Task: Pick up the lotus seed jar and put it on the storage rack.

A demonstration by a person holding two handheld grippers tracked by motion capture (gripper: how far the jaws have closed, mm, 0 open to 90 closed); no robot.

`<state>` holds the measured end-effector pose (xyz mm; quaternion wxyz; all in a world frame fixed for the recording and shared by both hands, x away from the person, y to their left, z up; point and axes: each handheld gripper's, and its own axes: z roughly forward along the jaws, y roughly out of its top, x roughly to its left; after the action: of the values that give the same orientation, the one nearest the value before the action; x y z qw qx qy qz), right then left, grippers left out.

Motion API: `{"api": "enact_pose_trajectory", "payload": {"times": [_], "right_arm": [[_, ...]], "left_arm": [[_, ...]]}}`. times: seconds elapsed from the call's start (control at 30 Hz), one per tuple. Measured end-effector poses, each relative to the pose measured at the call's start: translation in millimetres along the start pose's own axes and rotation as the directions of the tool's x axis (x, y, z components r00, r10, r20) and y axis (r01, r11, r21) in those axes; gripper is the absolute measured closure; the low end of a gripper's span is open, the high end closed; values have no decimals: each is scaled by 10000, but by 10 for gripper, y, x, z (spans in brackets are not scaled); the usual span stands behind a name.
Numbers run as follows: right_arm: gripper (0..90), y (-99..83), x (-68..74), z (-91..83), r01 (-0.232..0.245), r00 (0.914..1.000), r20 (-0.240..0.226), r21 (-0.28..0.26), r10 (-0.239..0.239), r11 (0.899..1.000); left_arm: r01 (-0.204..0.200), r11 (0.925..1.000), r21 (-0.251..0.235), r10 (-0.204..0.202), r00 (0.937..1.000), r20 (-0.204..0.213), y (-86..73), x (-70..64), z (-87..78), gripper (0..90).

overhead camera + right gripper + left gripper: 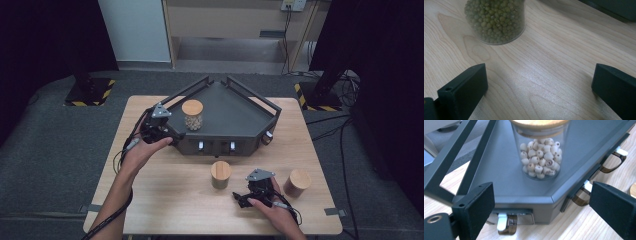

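Observation:
A dark grey angular tray (235, 117) stands at the table's far middle. On it stands a glass jar of pale beads (192, 115) with a wooden lid, seen close in the left gripper view (540, 157). My left gripper (167, 134) sits at the tray's left front corner, open and empty (546, 205). A jar of green beans (220, 174) stands on the table in front of the tray, large at the top of the right gripper view (496, 21). My right gripper (241, 197) rests open on the table just short of it (539, 80).
A third wooden-lidded jar (297, 182) stands at the right, beside my right hand. The tray has raised rails (456, 157) at its back and clear latches (507, 225) along its front wall. Bare wood table (165, 195) lies at the near left.

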<state>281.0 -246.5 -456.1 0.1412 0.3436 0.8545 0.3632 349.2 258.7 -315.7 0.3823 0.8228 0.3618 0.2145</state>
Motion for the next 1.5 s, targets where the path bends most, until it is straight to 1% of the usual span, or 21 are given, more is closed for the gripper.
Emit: {"api": "enact_pose_trajectory", "payload": {"times": [0.2, 0.5, 0.57, 0.73, 0.83, 1.1, 1.37, 1.5], "right_arm": [[7, 0, 0, 0, 0, 10000, -1, 2, 0, 10000], [7, 0, 0, 0, -1, 10000, -1, 2, 1, 10000], [7, 0, 0, 0, 2, 10000, -2, 2, -2, 10000], [7, 0, 0, 0, 3, 10000, -2, 2, -3, 10000], [7, 0, 0, 0, 3, 10000, -2, 1, -3, 10000], [7, 0, 0, 0, 3, 10000, -2, 2, -3, 10000], [7, 0, 0, 0, 1, 10000, -2, 1, -1, 10000], [7, 0, 0, 0, -1, 10000, -2, 1, 1, 10000]], "left_arm": [[167, 9998, -100, -167, 9998, -54, -118, -12, -70, 42], [242, 9996, -145, -245, 9995, -201, -234, -53, -160, 33], [324, 9993, -173, -328, 9992, -227, -265, -60, -180, 32], [370, 9993, -72, -371, 9990, -261, -375, -104, -186, 31], [427, 9990, 127, -424, 9987, -272, -482, -147, -152, 30], [510, 9976, 458, -500, 9985, -232, -728, -249, -76, 31], [935, 9928, 753, -921, 9955, -228, -1060, -327, -3, 31], [1040, 9906, 886, -1019, 9944, -282, -1186, -358, 1, 33]]}}
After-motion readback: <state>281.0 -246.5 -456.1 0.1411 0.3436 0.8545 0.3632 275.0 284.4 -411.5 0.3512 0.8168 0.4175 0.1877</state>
